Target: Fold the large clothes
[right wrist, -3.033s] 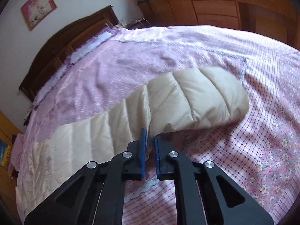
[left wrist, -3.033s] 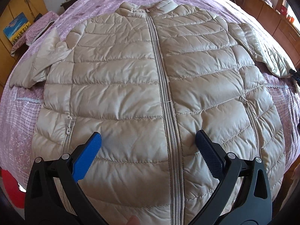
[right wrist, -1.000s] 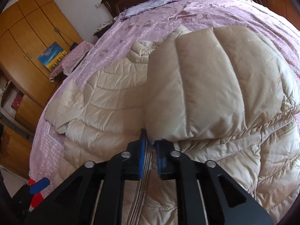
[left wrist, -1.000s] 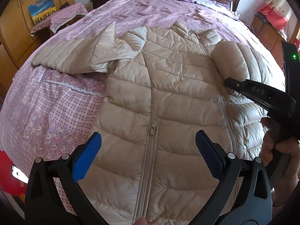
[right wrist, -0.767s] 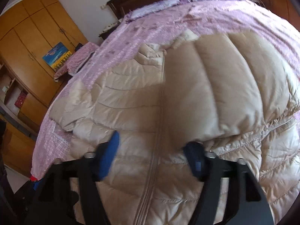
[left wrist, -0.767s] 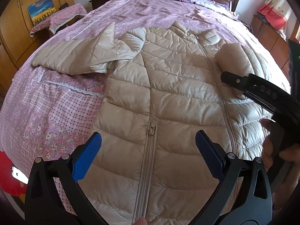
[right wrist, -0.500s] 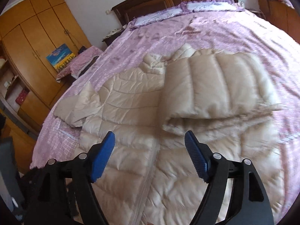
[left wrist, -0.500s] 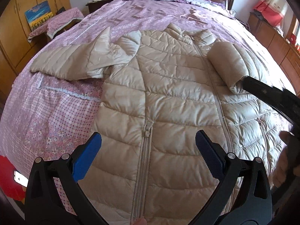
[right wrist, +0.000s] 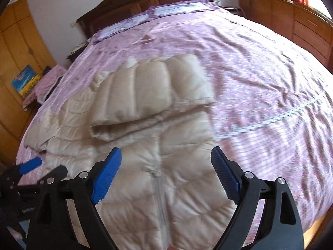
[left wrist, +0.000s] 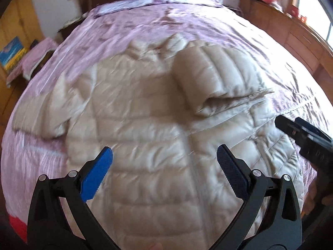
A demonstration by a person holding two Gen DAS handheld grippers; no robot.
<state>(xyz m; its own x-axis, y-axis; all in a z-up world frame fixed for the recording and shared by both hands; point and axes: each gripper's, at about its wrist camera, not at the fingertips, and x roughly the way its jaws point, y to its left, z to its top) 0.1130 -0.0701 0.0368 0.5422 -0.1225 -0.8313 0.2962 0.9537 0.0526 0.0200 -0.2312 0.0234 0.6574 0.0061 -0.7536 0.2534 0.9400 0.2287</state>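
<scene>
Bed (right wrist: 260, 66) now bears jacket (right wrist: 166, 187), sleeve (right wrist: 149, 89) folded across, dropped by opening right gripper (right wrist: 165, 175); left gripper (left wrist: 164, 170) spread empty.

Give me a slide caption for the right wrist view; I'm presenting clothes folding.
Right tongs opening, nothing between them, above a beige puffer jacket with one sleeve folded across its chest.

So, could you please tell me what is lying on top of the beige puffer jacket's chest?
One sleeve lies folded across the puffer jacket, its cuff end beside the zipper. The quilting beneath it is covered.
</scene>
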